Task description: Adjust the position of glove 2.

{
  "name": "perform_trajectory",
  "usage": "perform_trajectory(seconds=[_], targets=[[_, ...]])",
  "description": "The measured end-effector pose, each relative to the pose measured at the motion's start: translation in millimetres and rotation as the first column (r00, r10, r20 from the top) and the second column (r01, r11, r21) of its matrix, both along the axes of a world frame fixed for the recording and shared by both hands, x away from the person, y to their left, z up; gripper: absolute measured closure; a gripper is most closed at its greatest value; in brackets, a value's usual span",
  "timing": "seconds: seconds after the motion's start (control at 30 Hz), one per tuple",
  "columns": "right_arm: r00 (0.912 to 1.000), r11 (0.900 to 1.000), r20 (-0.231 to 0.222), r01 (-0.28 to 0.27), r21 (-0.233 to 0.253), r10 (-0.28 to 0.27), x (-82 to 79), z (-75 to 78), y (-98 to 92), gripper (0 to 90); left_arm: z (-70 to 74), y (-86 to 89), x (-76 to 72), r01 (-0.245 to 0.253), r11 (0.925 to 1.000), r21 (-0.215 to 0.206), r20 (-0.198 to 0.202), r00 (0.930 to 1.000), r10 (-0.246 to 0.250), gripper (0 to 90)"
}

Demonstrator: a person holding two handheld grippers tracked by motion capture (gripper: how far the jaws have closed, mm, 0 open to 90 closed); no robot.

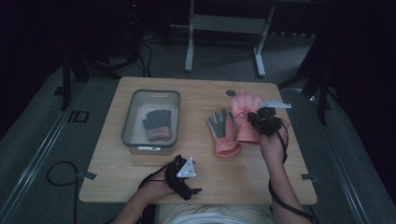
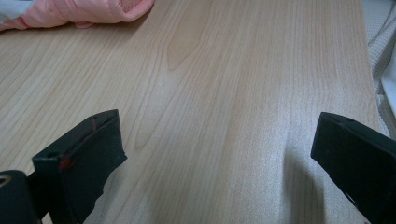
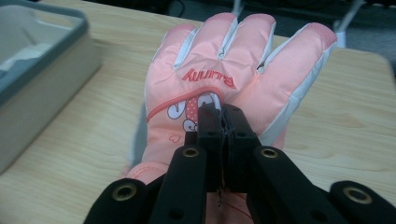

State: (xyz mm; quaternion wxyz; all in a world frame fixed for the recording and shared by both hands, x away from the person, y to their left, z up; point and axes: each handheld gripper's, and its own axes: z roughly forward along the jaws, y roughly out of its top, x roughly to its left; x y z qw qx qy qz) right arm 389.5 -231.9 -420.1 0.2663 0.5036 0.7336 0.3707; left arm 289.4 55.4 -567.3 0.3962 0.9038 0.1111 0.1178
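Right tool (image 3: 223, 114) pinching pink glove (image 3: 224, 60) mid-back

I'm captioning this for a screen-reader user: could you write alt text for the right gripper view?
The right tool, jaws shut, pinches the back of a pink glove lying on a wooden table. A grey bin stands at the left edge.

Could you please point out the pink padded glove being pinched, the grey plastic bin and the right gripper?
Pink padded glove (image 3: 243, 60), right gripper view, its fingers.
Grey plastic bin (image 1: 152, 94), high view, far rim.
Right gripper (image 3: 223, 112), right gripper view, jaw tips.
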Motion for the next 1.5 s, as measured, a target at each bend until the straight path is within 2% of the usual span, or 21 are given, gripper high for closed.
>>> perform_trajectory(seconds=[0.17, 0.37, 0.5, 0.6, 0.8, 0.97, 1.17, 1.5], targets=[[0.9995, 0.999, -0.007, -0.03, -0.013, 0.03, -2.3, -2.3, 17.1, 87.3, -0.2, -0.5, -0.1, -0.001, 1.0, -0.001, 0.001, 1.0, 0.001, 2.0], [0.9988, 0.999, -0.009, -0.048, -0.002, 0.048, -5.0, -2.3, 36.1, 87.4, 0.0, -0.4, 0.1, 0.002, 1.0, 0.002, 0.004, 1.0, -0.002, 2.0], [0.9976, 0.998, -0.021, -0.065, 0.003, 0.066, -5.3, -6.5, 49.4, 87.3, 0.0, -0.5, -0.5, 0.005, 1.0, 0.004, 0.005, 1.0, -0.005, 2.0], [0.997, 0.997, -0.027, -0.073, -0.012, 0.072, -4.4, -11.0, 57.3, 87.3, 0.3, -0.2, -0.6, 0.006, 1.0, 0.004, 0.006, 1.0, -0.006, 2.0], [0.9984, 0.999, -0.039, -0.043, -0.03, 0.042, 1.0, -19.0, 57.0, 87.3, 0.3, 0.3, -0.2, 0.009, 1.0, 0.003, 0.006, 0.9999, -0.009, 2.0], [0.9972, 0.999, -0.074, -0.016, -0.033, 0.014, 9.0, -35.8, 54.3, 87.2, 0.0, 0.3, -0.3, 0.01, 0.9999, 0.0, 0.001, 0.9999, -0.01, 2.0], [0.9925, 0.999, -0.12, -0.025, -0.034, 0.02, 18.5, -56.4, 57.8, 87.0, 0.1, 0.2, -0.6, 0.008, 1.0, 0.0, 0.002, 1.0, -0.008, 2.0], [0.9878, 0.999, -0.153, -0.032, -0.037, 0.026, 29.6, -76.4, 62.3, 84.8, -0.1, 0.6, 0.0, 0.01, 1.0, 0.0, 0.001, 1.0, -0.01, 2.0]])
